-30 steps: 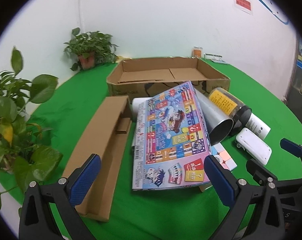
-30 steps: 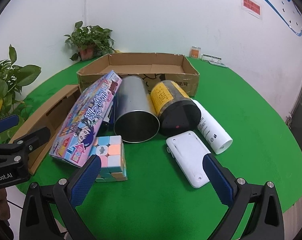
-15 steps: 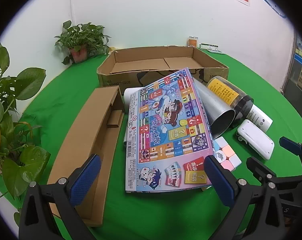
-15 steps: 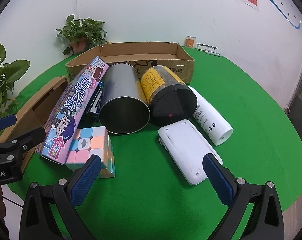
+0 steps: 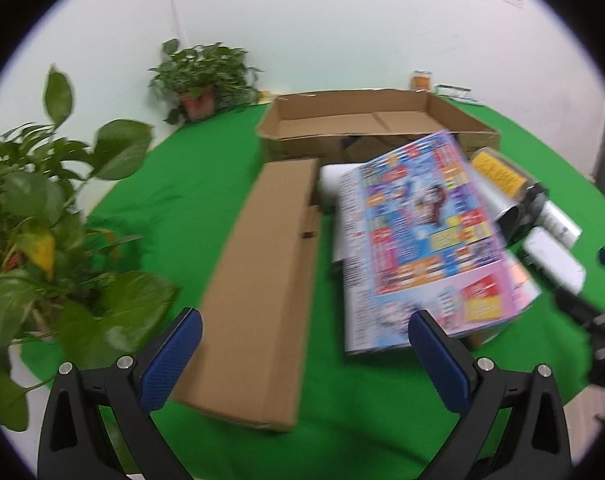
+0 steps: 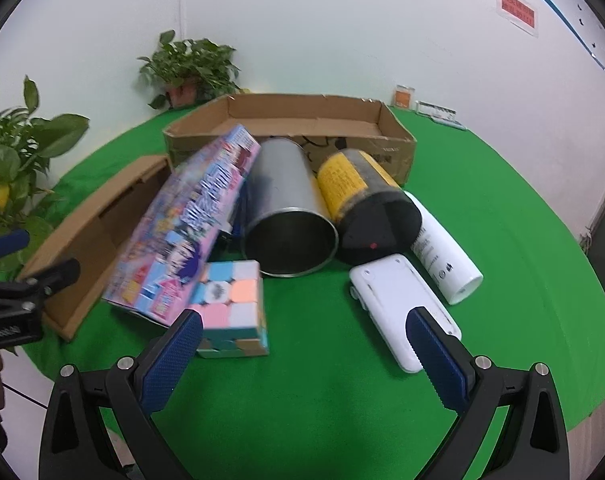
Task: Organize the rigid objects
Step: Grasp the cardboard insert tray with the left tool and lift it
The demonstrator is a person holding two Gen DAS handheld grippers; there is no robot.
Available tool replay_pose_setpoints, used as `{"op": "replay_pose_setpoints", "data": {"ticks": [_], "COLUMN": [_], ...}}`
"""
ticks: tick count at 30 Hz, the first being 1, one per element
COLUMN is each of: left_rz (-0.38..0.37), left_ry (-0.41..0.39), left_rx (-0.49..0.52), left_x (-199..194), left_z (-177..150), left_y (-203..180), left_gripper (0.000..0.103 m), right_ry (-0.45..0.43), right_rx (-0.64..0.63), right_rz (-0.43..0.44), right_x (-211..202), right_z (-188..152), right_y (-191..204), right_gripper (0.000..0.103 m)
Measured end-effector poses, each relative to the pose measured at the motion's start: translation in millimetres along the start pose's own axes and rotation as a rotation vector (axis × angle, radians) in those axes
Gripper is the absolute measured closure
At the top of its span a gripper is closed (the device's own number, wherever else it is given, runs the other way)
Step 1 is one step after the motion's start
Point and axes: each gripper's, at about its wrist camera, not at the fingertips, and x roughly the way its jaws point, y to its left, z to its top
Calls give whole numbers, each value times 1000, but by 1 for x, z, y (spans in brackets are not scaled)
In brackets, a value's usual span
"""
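Between the blue pads of the right gripper (image 6: 304, 350), whose fingers stand wide apart and hold nothing, lies green cloth, with a pastel puzzle cube (image 6: 232, 308) just beyond the left pad and a flat white device (image 6: 402, 312) reaching toward the right pad. The left gripper (image 5: 304, 350) is likewise spread and empty above the green table (image 5: 190, 208), with a long cardboard lid (image 5: 262, 280) running away from it, long axis pointing toward the wall.

Only the right wrist view shows the cube and the open mouths of the cylinders. A metal can (image 6: 286, 208) lies on its side with its open end facing the camera, its axis pointing back to the shallow cardboard box (image 6: 398, 140). Touching it on the right, a dark jar (image 6: 366, 204) with a yellow label lies parallel, black lid toward the camera. A white bottle (image 6: 442, 256) lies just beside the jar, its flat end toward the near right; its print is too small to read.

Only the left wrist view shows the full printed face of the colourful game box (image 5: 426, 236), which leans over a white roll (image 5: 334, 180) and against the can; its long axis runs from near edge toward the cardboard box. Motion blur hides its lettering there. From the right wrist the game box shows its side panel with large Chinese characters, too blurred to read.

A red sign (image 6: 518, 8) hangs on the wall, text illegible. Potted plants (image 5: 200, 76) stand at the far left.
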Motion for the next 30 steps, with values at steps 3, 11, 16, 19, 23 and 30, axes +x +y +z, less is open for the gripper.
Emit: {"op": "replay_pose_setpoints", "data": {"ticks": [3,11,16,19,23,30], "left_rz": [94,170,75,-101,-414,-208], "left_ry": [15,83,103,160,286,229], "left_rx": [6,81,-46,-223,-536,-498], "left_x": [7,24,23,29,46,29], "left_z": [-6,-17,-13,-12,-37,-51], "left_y": [12,24,51,84,118,129], "left_gripper": [7,51,51,51,52,52], "right_ry": [-24,5,9,3,14,151], "right_rx": [-36,-104,-128,-126,-115,-91], "right_rz": [45,168,293,372,470,536], "right_x": [-8,-4,-8,-11,-14,16], "right_z": [5,2,1,4,9,19], "right_y": [14,55,71,77,84,114], "right_gripper": [1,1,1,1,2,4]}}
